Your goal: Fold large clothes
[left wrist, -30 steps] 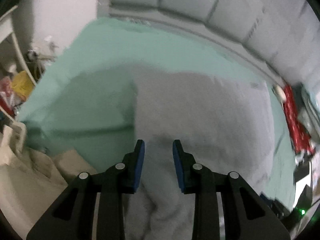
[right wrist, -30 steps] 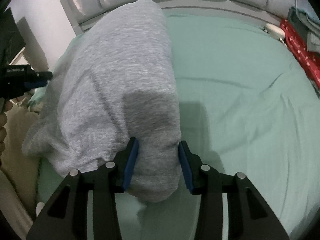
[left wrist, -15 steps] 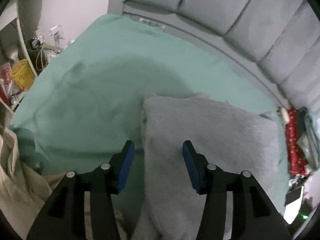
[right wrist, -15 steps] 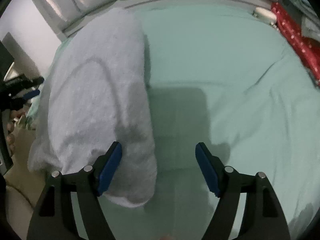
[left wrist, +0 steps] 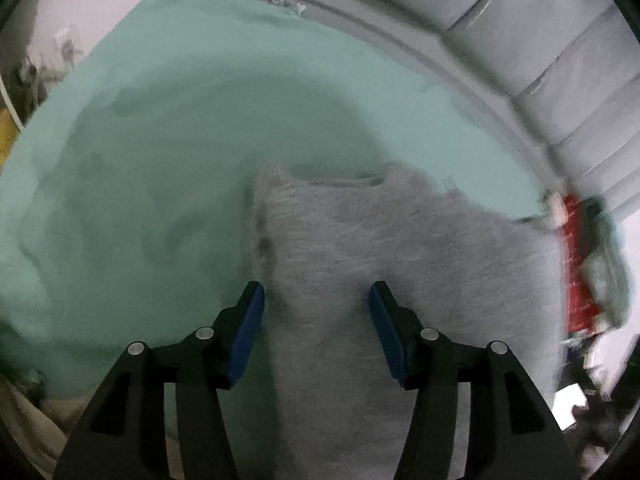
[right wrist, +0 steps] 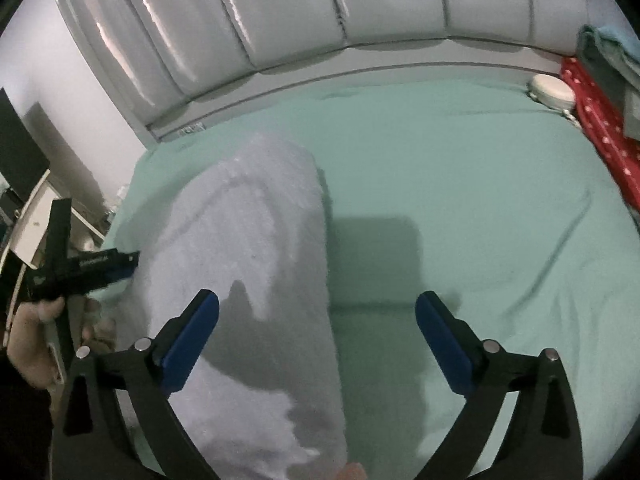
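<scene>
A grey folded garment (left wrist: 400, 264) lies on the teal bed sheet (left wrist: 160, 152). In the left wrist view my left gripper (left wrist: 316, 294) hovers over its near left edge. The jaws are opening, and the cloth lies below them without the blue pads (left wrist: 246, 332) pressing on it. In the right wrist view the same grey garment (right wrist: 248, 240) stretches away at the left. My right gripper (right wrist: 317, 302) stands wide and is still opening, with its left finger over the cloth and its right finger over bare sheet (right wrist: 460, 184). The left gripper (right wrist: 120, 262) shows at the garment's far left edge, held by a hand (right wrist: 32, 332).
A padded grey headboard (right wrist: 300, 12) curves along the far side of the bed. Red dotted fabric (right wrist: 600, 132), a stack of folded clothes (right wrist: 608, 60) and a white round object (right wrist: 552, 90) sit at the right edge. White shelving (right wrist: 28, 224) stands to the left, and beige fabric (left wrist: 28, 420) lies by the near left corner.
Both grippers have let go of the grey garment and their jaws have widened. The garment has dropped flat onto the sheet. The right gripper has pulled back and up.
</scene>
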### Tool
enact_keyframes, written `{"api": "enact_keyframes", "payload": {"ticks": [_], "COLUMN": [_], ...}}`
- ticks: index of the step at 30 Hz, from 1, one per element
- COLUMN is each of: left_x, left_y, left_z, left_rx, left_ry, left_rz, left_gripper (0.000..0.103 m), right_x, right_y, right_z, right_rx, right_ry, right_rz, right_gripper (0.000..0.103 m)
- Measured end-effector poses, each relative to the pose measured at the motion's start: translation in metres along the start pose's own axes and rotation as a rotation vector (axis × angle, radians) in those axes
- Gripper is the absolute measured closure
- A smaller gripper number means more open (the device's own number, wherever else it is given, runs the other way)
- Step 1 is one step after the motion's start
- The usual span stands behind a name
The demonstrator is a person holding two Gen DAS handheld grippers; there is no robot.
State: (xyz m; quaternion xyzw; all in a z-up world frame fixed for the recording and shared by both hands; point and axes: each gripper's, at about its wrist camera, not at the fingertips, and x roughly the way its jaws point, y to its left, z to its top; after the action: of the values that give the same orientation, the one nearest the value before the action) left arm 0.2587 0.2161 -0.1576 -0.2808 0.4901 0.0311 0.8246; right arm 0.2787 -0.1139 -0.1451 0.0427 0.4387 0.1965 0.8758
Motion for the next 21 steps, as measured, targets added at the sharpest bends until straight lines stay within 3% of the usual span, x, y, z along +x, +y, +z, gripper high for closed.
{"api": "enact_keyframes", "payload": {"ticks": [2,3,5,9,15,21], "left_x": [-0.011,-0.012,0.002,0.027,0.039,0.038], "left_y": [-0.014,-0.02,-0.028,-0.016,0.007,0.005], "left_z": [-0.002,-0.003,-0.009,-0.011,-0.005,-0.013], "left_rx": [0.042,0.078,0.158,0.105,0.1,0.161], "left_ry": [-0.021,-0.026,0.002,0.048,0.087,0.036], "left_rz": [-0.12,-0.122,-0.055,-0.061,-0.209,-0.196], "left_gripper": [0.036,0.027,0.024,0.009,0.007,0.007], "right_x": [0.006,0.011,0.018,0.041,0.072,0.098], "right_y": [0.002,0.003,0.003,0.003,-0.009,-0.031], "right_z": [0.005,0.007,0.012,0.019,0.02,0.019], "right_rx": [-0.012,-0.017,-0.025,-0.051,-0.052,0.016], "right_ry": [-0.006,-0.007,0.0,0.03,0.081,0.135], "right_rz": [0.015,0.028,0.049,0.052,0.096,0.259], "right_gripper": [0.004,0.004,0.003,0.001,0.001,0.001]}}
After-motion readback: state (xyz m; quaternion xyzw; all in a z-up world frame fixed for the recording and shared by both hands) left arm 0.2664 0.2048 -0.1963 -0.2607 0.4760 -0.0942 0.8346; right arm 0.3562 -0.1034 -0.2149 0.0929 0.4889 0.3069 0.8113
